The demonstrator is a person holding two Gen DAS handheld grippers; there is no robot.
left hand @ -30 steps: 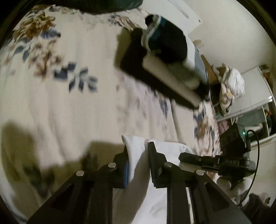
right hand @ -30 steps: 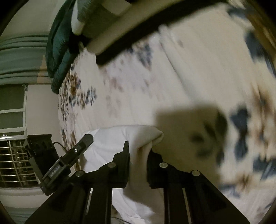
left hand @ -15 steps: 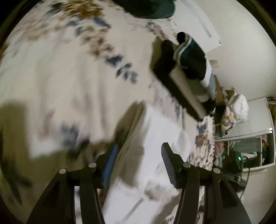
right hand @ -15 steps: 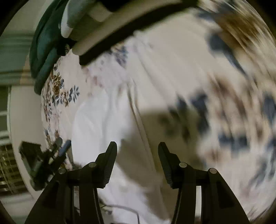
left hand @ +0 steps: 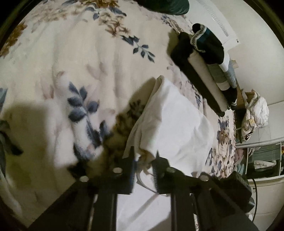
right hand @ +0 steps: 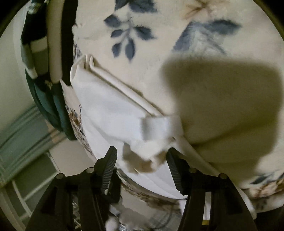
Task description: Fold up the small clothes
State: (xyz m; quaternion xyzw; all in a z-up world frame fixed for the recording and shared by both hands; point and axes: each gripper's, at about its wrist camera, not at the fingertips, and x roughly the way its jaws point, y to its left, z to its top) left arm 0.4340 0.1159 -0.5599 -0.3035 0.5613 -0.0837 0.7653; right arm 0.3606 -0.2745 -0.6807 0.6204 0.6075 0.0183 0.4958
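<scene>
A white garment (left hand: 174, 122) lies folded on the floral bedspread (left hand: 71, 62); it also shows in the right wrist view (right hand: 110, 113). My left gripper (left hand: 143, 160) has its jaws narrowly apart around the garment's near crumpled edge, with cloth between the fingers. My right gripper (right hand: 142, 160) is open, its jaws wide apart over the garment's other crumpled corner, touching nothing that I can see.
A stack of folded clothes (left hand: 207, 58) in black, cream, grey and teal lies beyond the garment; it also shows in the right wrist view (right hand: 44, 49). A dark green cushion (left hand: 165, 5) sits at the bed's far end. A bedside with clutter (left hand: 255, 113) lies right.
Both grippers let go of the raised white cloth and opened; the garment now lies flat, folded over. Both grippers have moved to its near edge, and the left has narrowed around it.
</scene>
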